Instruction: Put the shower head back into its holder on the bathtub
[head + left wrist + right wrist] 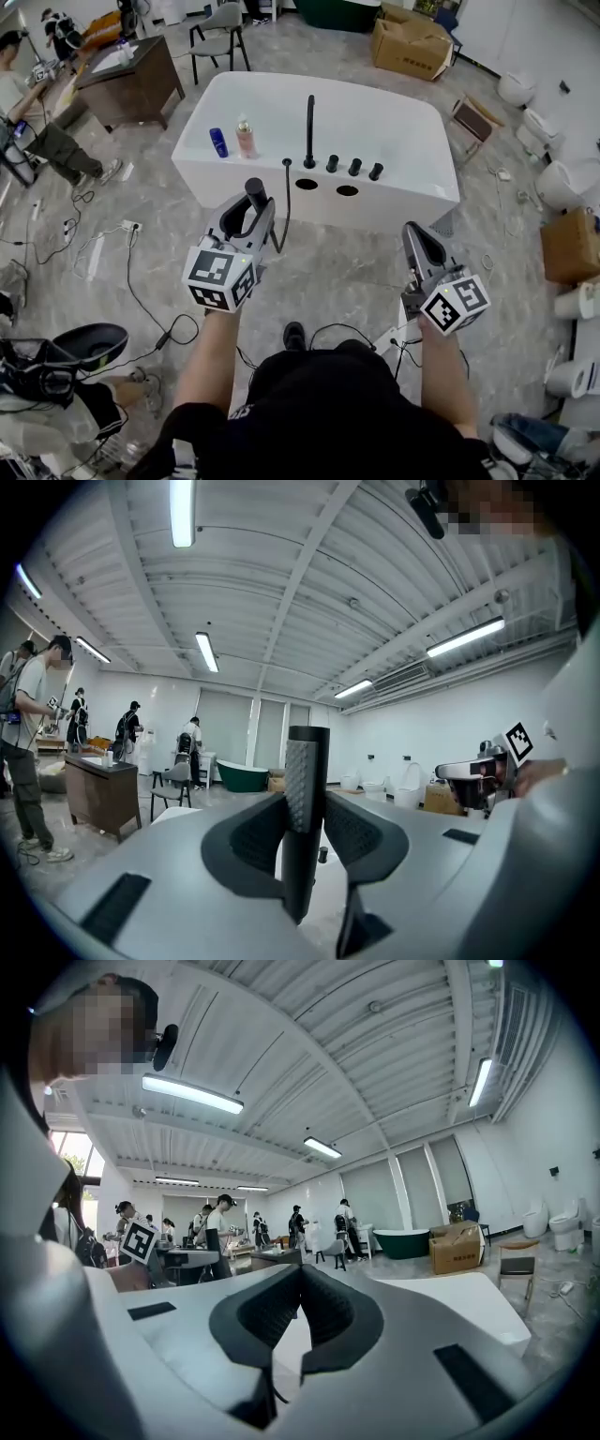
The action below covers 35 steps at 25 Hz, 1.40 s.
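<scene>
Standing on one bathtub [412, 192] are three knobs [354, 167], two bottles [246, 139].

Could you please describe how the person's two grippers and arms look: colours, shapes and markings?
The left gripper and the right gripper look alike. Each has a smooth light-grey body, curved dark jaw pads with a dotted texture, and a cube carrying black-and-white square markers. The person wears a black top, and the forearms are uncovered.
</scene>
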### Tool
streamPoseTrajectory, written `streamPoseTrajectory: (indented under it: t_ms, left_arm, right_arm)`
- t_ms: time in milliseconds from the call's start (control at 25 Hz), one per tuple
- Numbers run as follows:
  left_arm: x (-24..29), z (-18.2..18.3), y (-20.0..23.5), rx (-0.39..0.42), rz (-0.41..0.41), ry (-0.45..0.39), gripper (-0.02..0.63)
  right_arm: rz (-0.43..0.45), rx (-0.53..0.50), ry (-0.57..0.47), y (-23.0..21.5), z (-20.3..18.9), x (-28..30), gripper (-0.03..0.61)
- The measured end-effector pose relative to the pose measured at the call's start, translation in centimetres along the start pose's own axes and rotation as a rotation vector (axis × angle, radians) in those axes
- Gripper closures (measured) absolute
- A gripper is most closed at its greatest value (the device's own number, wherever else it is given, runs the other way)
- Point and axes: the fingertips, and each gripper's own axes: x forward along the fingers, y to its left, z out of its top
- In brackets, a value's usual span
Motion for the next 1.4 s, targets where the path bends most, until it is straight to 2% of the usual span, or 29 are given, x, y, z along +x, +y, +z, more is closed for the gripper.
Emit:
streamPoseTrajectory:
  t_ms: [160, 600, 720, 960, 1240, 1400]
  left_arm:
    - [1.3, -0.1, 2.0, -0.006, -0.001, 0.007, 0.474]
    - [7.5, 0.1, 6.3, -0.006, 0.025, 0.029, 0.476]
    - [11.4, 0.2, 7.9, -0.001, 0.03, 0.049, 0.476]
    - [21.5, -0.7, 9.1, -0.005, 0.078, 0.081, 0.477]
    - [32.0, -1.4, 14.7, -0.019, 0.093, 0.143, 0.477]
    - [36.4, -2.1, 17.3, -0.041, 0.105, 0.184, 0.477]
  right_arm:
    - [-0.012, 0.02, 0.036, 0.1, -0.2, 2.8, 0.565]
    - [0.08, 0.04, 0.04, -3.7, -0.1, 11.6, 0.565]
    - [0.098, 0.06, 0.045, -6.5, 0.0, 15.5, 0.565]
    - [0.136, 0.095, 0.079, -15.5, -0.9, 21.9, 0.565]
    - [0.172, 0.119, 0.104, -22.7, -0.7, 32.6, 0.565]
    - [0.175, 0.167, 0.135, -25.6, -1.5, 37.3, 0.565]
